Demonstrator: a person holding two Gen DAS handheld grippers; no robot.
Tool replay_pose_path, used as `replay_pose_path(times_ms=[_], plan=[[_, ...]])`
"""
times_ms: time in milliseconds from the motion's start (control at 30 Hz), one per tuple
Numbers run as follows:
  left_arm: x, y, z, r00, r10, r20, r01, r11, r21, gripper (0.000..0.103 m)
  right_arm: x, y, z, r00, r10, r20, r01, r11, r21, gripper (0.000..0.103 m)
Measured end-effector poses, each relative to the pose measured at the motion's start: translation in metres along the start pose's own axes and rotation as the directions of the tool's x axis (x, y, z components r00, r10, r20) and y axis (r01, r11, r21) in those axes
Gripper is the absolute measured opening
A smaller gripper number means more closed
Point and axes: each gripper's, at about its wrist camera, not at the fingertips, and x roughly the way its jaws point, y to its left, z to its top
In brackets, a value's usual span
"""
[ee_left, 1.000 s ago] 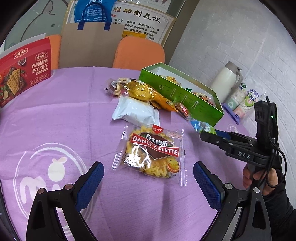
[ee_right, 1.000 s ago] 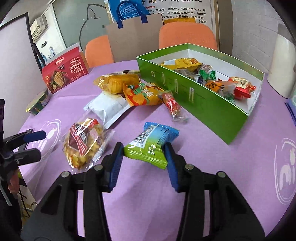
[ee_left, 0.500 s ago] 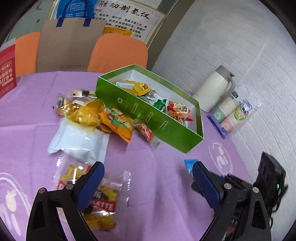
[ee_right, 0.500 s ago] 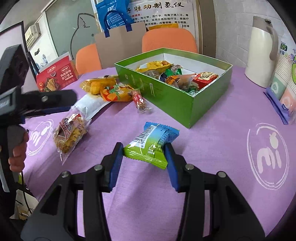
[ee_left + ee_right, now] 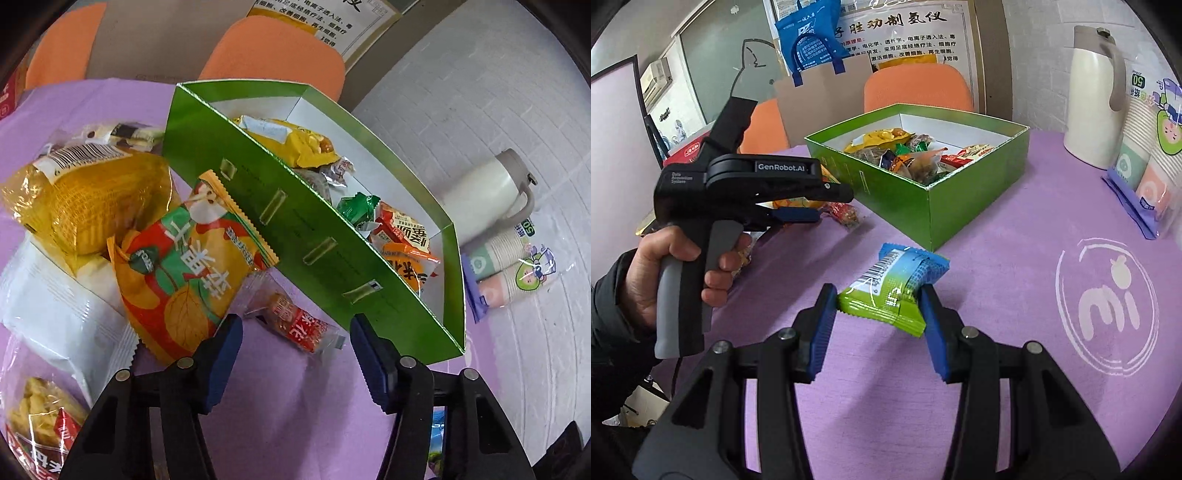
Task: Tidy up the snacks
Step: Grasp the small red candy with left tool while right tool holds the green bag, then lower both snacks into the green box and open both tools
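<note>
My right gripper (image 5: pixel 877 306) is shut on a blue-and-green snack packet (image 5: pixel 895 286), held above the purple table short of the green box (image 5: pixel 956 192). The green box (image 5: pixel 295 236) holds several wrapped snacks. My left gripper (image 5: pixel 295 339) is open, its blue pads either side of a small red-wrapped snack (image 5: pixel 295 325) lying against the box's near wall. In the right wrist view the left gripper (image 5: pixel 812 206) shows from the side, held by a hand, over the red-wrapped snack (image 5: pixel 846 214). An orange-and-green chip bag (image 5: pixel 188 266) and a yellow packet (image 5: pixel 88 199) lie left of it.
A white packet (image 5: pixel 62 317) and a clear biscuit bag (image 5: pixel 37 424) lie at the left. A cream thermos (image 5: pixel 1097 92) and a pack of paper cups (image 5: pixel 1145 158) stand right of the box. Orange chairs (image 5: pixel 273 55) and a paper bag (image 5: pixel 820 88) sit behind the table.
The left gripper swung right and forward from the biscuit bag to the red-wrapped snack beside the box, narrowing somewhat. The right gripper lifted the blue-and-green packet and carried it right, round the box's corner.
</note>
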Motion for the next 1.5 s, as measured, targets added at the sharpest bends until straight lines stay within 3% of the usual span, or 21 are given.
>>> replay_pose_path(times_ms=[200,300,433,700,833,967,1133,1300,1500], plan=[[0.003,-0.005,0.001,1.000,0.024,0.006,-0.024,0.999,0.026,0.054,0.005,-0.003,-0.004,1.000,0.009,-0.017,-0.009,1.000,0.015,0.048],[0.009,-0.003,0.003,1.000,0.022,-0.019,-0.021,0.999,0.045,0.025,0.004,-0.005,-0.005,1.000,0.010,-0.022,-0.009,1.000,0.027,0.048],[0.005,0.000,-0.001,1.000,0.006,-0.028,-0.005,0.999,0.046,0.022,-0.003,-0.001,-0.005,1.000,0.007,-0.014,-0.007,1.000,0.022,0.048],[-0.049,-0.020,-0.014,0.998,-0.064,-0.002,0.063,0.986,0.152,0.022,-0.014,0.007,0.009,0.999,-0.009,0.032,0.009,1.000,-0.004,0.047],[-0.079,-0.041,-0.001,0.992,-0.112,0.053,0.099,0.974,0.202,0.022,-0.021,0.007,0.028,0.996,-0.018,0.092,0.019,1.000,-0.006,0.047],[-0.089,-0.059,0.023,0.989,-0.116,0.092,0.091,0.968,0.233,0.022,-0.023,0.002,0.057,0.986,-0.040,0.161,0.039,0.999,0.004,0.047],[-0.085,-0.076,0.051,0.987,-0.099,0.123,0.064,0.962,0.265,0.022,-0.005,-0.011,0.085,0.972,-0.101,0.211,0.101,0.995,0.010,0.047],[-0.062,-0.077,0.070,0.991,-0.066,0.114,0.032,0.960,0.278,0.022,0.031,-0.031,0.103,0.972,-0.148,0.182,0.143,0.989,0.037,0.047],[-0.027,-0.070,0.084,0.996,-0.036,0.081,0.014,0.964,0.266,0.022,0.069,-0.047,0.118,0.979,-0.143,0.147,0.134,0.989,0.066,0.047]])
